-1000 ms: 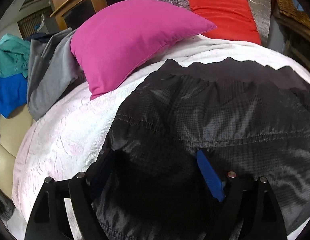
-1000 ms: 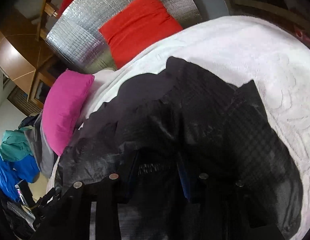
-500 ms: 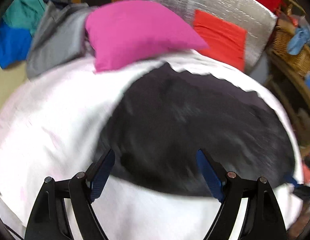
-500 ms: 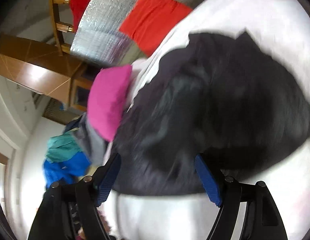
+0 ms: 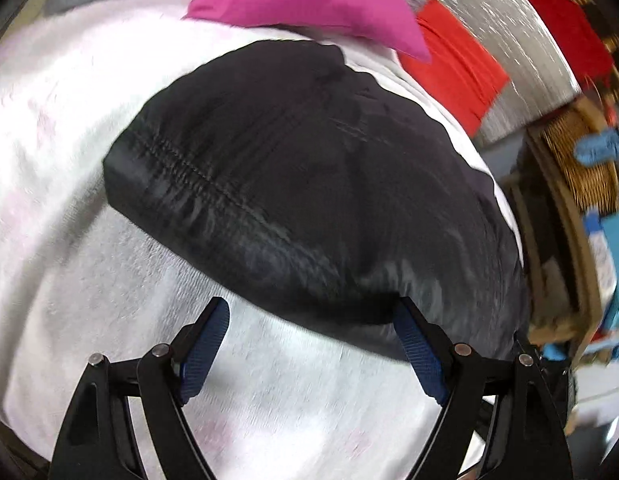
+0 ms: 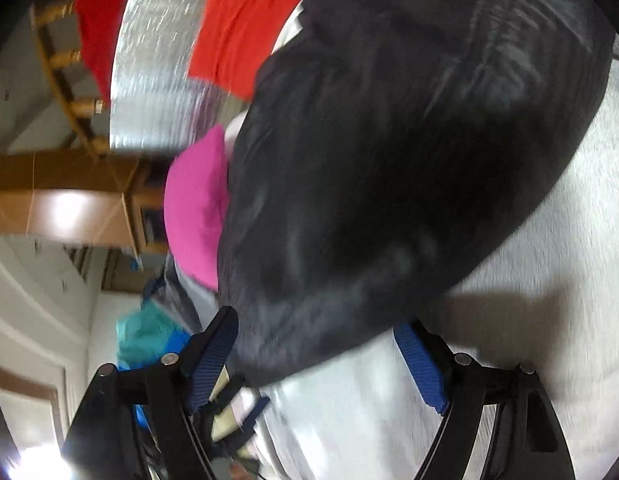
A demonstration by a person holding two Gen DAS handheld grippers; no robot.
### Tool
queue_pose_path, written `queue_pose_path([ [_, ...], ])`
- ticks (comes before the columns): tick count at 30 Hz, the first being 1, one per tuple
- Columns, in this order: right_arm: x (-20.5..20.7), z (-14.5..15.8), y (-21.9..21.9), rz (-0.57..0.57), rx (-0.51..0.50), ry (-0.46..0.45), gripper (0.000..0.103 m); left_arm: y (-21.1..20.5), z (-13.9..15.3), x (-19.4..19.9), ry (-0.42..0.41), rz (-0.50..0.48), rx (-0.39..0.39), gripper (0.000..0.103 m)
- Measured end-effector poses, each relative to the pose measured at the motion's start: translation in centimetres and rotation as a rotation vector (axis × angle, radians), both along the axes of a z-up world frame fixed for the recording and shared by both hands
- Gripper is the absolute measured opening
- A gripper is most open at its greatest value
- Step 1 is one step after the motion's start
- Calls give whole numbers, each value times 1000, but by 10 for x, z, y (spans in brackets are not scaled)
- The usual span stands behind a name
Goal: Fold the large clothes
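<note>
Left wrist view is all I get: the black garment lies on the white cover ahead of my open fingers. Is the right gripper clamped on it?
Observer: No. The right gripper is open, its jaws wide apart. The near edge of the black garment bulges in between them, unclamped.
Operator: Any other clothes that my view misses?
Observer: Yes. A teal and blue pile sits beyond the pink pillow, off to the garment's side.
</note>
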State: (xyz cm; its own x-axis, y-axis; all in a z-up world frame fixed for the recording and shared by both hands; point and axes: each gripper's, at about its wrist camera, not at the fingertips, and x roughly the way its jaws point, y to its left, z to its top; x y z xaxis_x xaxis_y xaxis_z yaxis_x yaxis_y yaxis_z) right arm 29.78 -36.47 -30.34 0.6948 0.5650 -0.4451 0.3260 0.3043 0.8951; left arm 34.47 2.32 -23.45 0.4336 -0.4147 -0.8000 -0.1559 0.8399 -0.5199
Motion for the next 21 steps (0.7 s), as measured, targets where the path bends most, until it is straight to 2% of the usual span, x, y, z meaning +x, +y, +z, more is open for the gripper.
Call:
queue_pose_path([
  [3,9,7,4,-14,-53,-33,83,5,-3,9,-23,61,-46,84],
  [4,11,12,8,-12,-98,-44,79,6,-1,12,-37,76,-50,76],
  [5,11,18,9,-15,-135,-63,70,6,2,14,-54,87,-45,72],
  [6,10,24,10,-20,-164,-84,64,5,4,15,-74,91,-33,63],
  [7,9,32,10,-20,-193,-111,54,3,10,16,-101,86,-11,56],
  [8,9,42,12,-18,-234,-147,49,1,13,17,-120,79,1,54],
  [11,8,58,20,12,-352,-187,49,-1,26,16,-187,57,51,54],
  [13,13,47,23,45,-376,-117,49,-3,19,18,-149,48,77,58],
  [14,18,38,23,60,-353,-68,49,-3,7,24,-80,40,71,61],
  [16,19,20,16,74,-241,-1,49,2,-8,27,-12,58,6,62],
  [18,15,24,9,65,-200,5,56,9,-7,28,-9,67,-21,63],
  [19,10,29,3,51,-195,-3,68,12,-3,28,-12,65,-3,66],
  [20,3,31,-4,35,-187,-14,74,15,-1,28,-15,68,7,68],
  [21,-4,33,-13,16,-171,-16,75,20,0,28,-16,76,10,70],
])
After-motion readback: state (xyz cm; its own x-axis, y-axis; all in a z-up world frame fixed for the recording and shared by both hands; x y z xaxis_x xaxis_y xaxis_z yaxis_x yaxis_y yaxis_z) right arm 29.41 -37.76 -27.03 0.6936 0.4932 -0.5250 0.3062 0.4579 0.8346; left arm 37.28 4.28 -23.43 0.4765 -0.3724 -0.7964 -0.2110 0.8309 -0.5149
